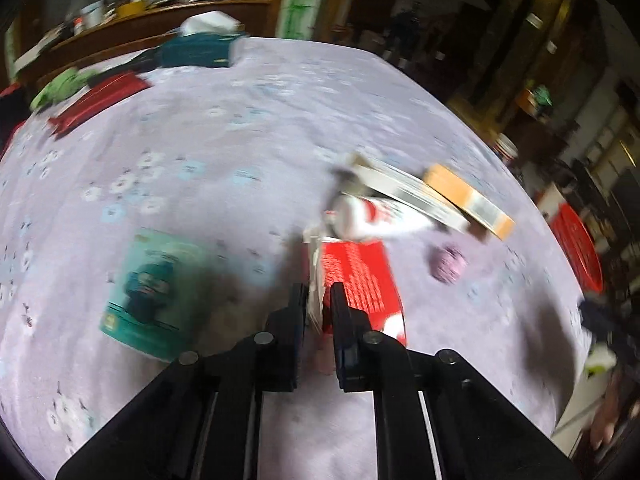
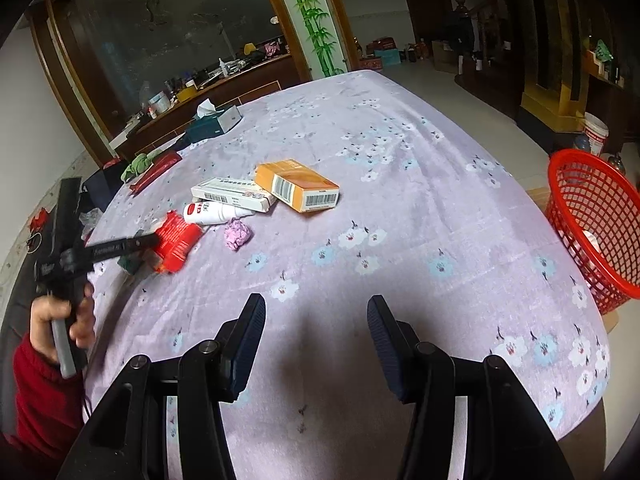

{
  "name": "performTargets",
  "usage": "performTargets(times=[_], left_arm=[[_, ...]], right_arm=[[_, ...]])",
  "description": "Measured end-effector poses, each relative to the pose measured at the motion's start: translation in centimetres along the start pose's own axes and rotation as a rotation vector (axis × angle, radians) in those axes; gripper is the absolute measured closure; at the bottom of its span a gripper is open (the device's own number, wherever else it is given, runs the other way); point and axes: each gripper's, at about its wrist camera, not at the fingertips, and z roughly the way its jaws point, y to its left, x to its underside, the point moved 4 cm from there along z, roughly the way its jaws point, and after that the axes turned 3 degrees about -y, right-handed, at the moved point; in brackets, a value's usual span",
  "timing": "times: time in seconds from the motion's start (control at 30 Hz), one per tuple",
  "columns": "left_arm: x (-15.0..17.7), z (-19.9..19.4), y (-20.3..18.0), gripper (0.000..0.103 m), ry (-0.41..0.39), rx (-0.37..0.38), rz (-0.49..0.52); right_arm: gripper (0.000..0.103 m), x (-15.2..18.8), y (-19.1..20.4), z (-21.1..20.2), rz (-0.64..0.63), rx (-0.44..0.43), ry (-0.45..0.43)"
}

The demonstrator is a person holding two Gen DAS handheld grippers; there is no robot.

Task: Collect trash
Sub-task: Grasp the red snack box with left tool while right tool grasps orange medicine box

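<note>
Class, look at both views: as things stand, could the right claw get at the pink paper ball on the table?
Probably yes. The right claw is open and empty, and only bare cloth lies between it and the pink ball. The left claw grips the red packet off to one side.

Lilac flower-print tablecloth (image 2: 400, 208), red mesh basket (image 2: 592, 216), orange box (image 2: 296, 184).

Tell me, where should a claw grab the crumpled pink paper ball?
Pinch the crumpled pink paper ball across its middle, coming from above. It is small, lumpy and squashy, and sits alone on the lilac flowered tablecloth, with room on both sides for the fingers.
</note>
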Motion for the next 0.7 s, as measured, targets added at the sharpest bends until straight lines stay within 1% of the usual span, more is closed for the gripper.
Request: performTargets(times=[0.03,0.1,0.17,0.27,0.3,0.33,0.43,0.47,0.53,0.6,0.67,0.7], left_arm=[[0.2,0.0,-0.5,0.092,0.003,-0.002,0.016],[0.1,0.3,-0.8,0.092,0.01,0.004,0.014],[-0.1,0.8,-0.4,0.092,0.017,-0.011,-0.007],[-0.3,2.1,0.3,0.092,0.049,0.012,-0.053],[-0.2,2.5,0.4,0.088,0.06,0.011,-0.06],[-0.2,2.8,0.3,0.088,0.062,0.016,-0.065],[-0.3,2.9,0.0,0.088,0.046,0.022,-0.066],[-0.2,2.8,-0.1,0.091,0.042,0.026,-0.066],[-0.1,2.4,-0.4,0.095,0.018,0.006,-0.06],[0.1,1.3,-0.9,0.096,-0.011,-0.009,-0.046],[0.3,0.1,-1.1,0.099,-0.036,0.008,-0.058],[0.4,-0.4,-1.1,0.099,-0.045,0.016,-0.066]], right_arm=[[0.046,-0.3,0.0,0.1,-0.003,0.001,0.0],[0.046,-0.8,0.2,0.3,-0.01,0.005,-0.001],[0.046,-1.2,0.3,0.4,-0.009,0.0,-0.003],[0.046,-1.5,0.9,0.5,-0.021,-0.005,-0.011],[0.046,-1.6,1.1,0.6,-0.026,-0.006,-0.01],[0.046,-1.6,1.2,0.8,-0.028,-0.008,-0.008],[0.046,-2.1,1.3,1.2,-0.032,-0.013,0.001],[0.046,-2.4,1.3,1.4,-0.034,-0.016,0.001],[0.046,-3.1,1.4,1.9,-0.045,-0.022,0.002],[0.046,-4.4,1.5,3.2,-0.059,-0.038,0.03],[0.046,-5.9,1.4,4.4,-0.072,-0.047,0.033],[0.046,-6.7,1.3,5.1,-0.082,-0.037,0.039]])
